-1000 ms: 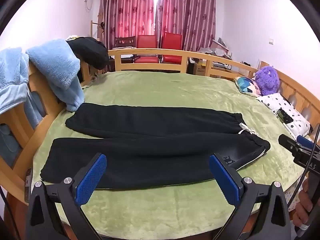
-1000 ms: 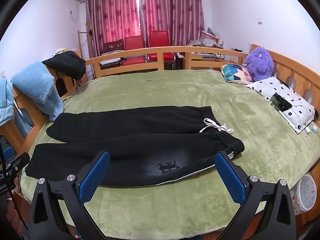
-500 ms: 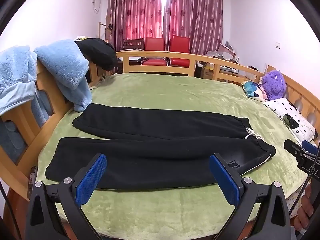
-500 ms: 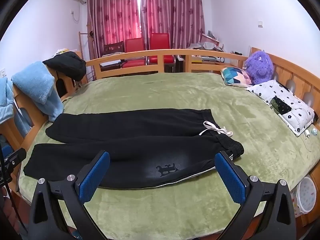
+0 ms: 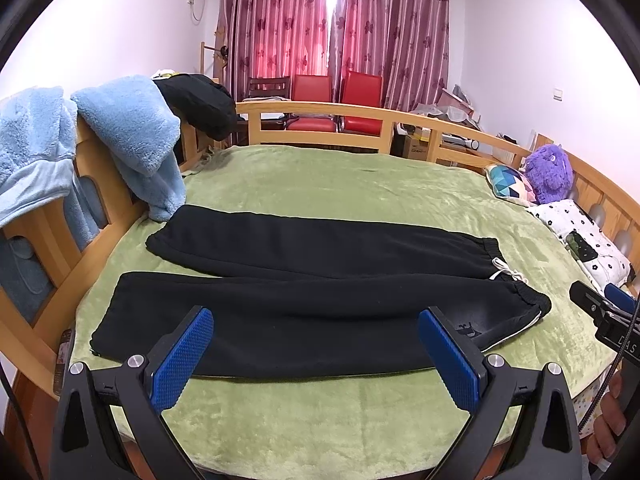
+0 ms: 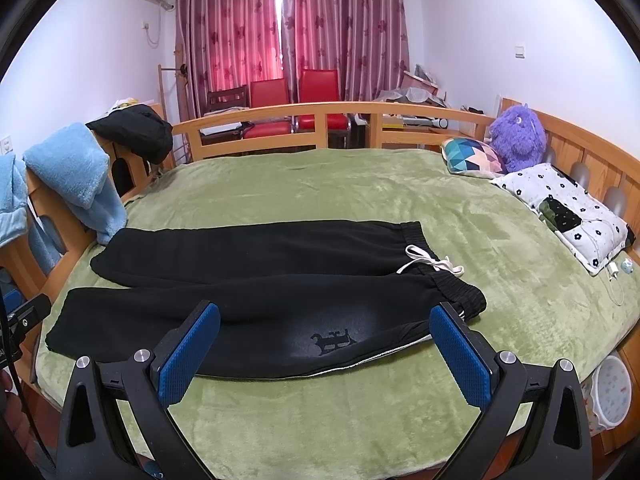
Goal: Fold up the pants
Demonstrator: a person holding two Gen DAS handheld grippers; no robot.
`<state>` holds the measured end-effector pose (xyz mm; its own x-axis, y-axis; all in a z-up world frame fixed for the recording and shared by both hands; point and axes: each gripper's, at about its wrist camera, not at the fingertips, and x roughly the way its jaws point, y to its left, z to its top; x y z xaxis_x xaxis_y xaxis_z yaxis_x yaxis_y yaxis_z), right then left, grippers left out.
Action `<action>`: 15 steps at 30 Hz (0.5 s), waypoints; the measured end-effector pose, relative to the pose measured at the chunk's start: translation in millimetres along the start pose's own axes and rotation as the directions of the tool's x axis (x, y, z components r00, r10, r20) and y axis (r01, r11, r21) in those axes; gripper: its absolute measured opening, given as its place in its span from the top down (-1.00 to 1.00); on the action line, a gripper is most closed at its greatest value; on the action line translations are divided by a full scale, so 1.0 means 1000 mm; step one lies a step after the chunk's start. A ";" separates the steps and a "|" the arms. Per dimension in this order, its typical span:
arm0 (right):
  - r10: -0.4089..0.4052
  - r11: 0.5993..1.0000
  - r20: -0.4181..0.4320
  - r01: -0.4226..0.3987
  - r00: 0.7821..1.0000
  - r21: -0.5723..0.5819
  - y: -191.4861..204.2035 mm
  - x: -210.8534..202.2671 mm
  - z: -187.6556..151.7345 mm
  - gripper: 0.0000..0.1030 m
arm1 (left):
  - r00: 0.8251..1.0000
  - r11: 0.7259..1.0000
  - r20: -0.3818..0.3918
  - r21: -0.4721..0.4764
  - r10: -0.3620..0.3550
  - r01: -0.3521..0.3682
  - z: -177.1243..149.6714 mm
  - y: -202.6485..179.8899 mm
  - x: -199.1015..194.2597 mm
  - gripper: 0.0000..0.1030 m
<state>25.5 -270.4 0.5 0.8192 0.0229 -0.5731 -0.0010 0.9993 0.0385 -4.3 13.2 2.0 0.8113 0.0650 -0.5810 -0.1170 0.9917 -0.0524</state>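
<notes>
Black pants point(image 5: 312, 292) lie flat on the green bed cover point(image 5: 320, 184), legs spread to the left, waistband with a white drawstring point(image 6: 430, 262) to the right. They also show in the right wrist view point(image 6: 260, 292). My left gripper point(image 5: 316, 344) is open and empty, held back from the near leg at the bed's front edge. My right gripper point(image 6: 324, 340) is open and empty, in front of the waist end with the printed logo point(image 6: 332, 340). The right gripper also shows at the right edge of the left wrist view point(image 5: 608, 312).
Light blue fleece point(image 5: 132, 140) and a black garment point(image 5: 200, 104) hang over the wooden bed rail point(image 5: 320, 116) at left. A patterned cushion point(image 6: 472, 156), purple plush toy point(image 6: 518, 136) and dotted pillow point(image 6: 560, 204) lie at right. Red chairs point(image 6: 296, 96) stand beyond the bed.
Both grippers have drawn back and risen slightly, so the pants sit a little farther ahead. The pants have not moved. Both grippers stay open.
</notes>
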 end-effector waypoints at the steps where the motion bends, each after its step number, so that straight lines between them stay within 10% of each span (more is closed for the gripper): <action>1: -0.001 1.000 -0.001 0.001 1.000 -0.001 0.000 0.000 0.000 -1.00 | 1.000 1.000 -0.001 0.000 -0.001 0.001 0.000 0.000 0.000 -1.00; 15: -0.004 1.000 0.003 0.004 1.000 -0.003 0.002 0.000 -0.002 -1.00 | 1.000 1.000 0.000 0.000 -0.005 0.005 0.000 0.000 -0.001 -1.00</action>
<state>24.1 -268.0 -0.7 0.8206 0.0185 -0.5712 0.0006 0.9994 0.0333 -5.6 13.1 2.5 0.8117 0.0600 -0.5809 -0.1127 0.9921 -0.0550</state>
